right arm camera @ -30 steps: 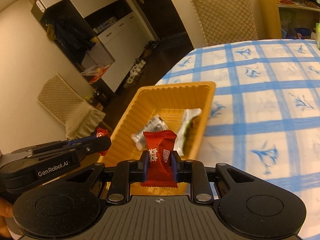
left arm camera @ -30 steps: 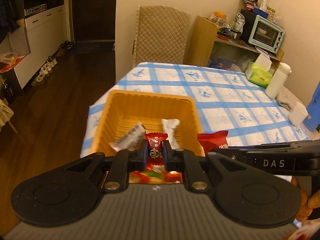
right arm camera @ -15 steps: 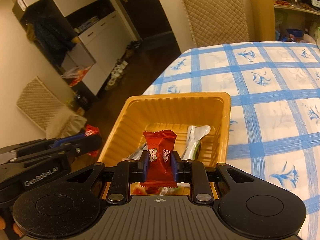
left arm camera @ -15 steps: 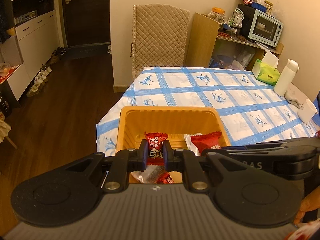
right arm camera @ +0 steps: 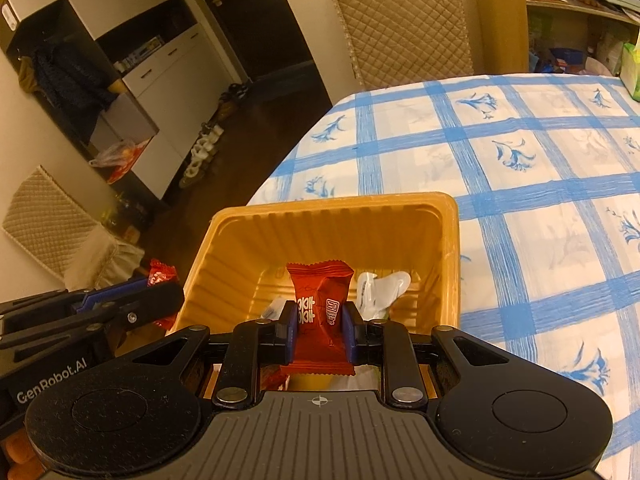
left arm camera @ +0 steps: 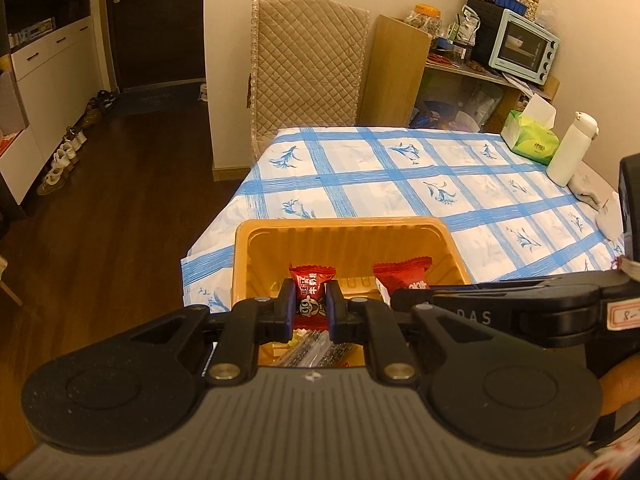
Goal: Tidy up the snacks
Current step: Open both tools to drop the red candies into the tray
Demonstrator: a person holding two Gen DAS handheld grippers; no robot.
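An orange plastic tray (left arm camera: 340, 228) sits at the near corner of the blue-checked table; it also shows in the right wrist view (right arm camera: 332, 216). My left gripper (left arm camera: 311, 307) is shut on a small red candy (left arm camera: 311, 284) and holds it over the tray's near end. My right gripper (right arm camera: 319, 322) is shut on a red snack packet (right arm camera: 320, 296), also over the tray's near end. The right gripper's packet shows in the left wrist view (left arm camera: 402, 276). A white wrapped snack (right arm camera: 380, 286) and other wrappers (left arm camera: 316, 350) lie in the tray.
The tablecloth (left arm camera: 400, 176) runs back to a quilted chair (left arm camera: 304, 64). A green tissue box (left arm camera: 530, 142) and a white bottle (left arm camera: 572, 148) stand at the far right. The floor drops off left of the table (left arm camera: 120, 200).
Both grippers have pulled back and risen, still holding their snacks. The tray now looks smaller and lower in both views.
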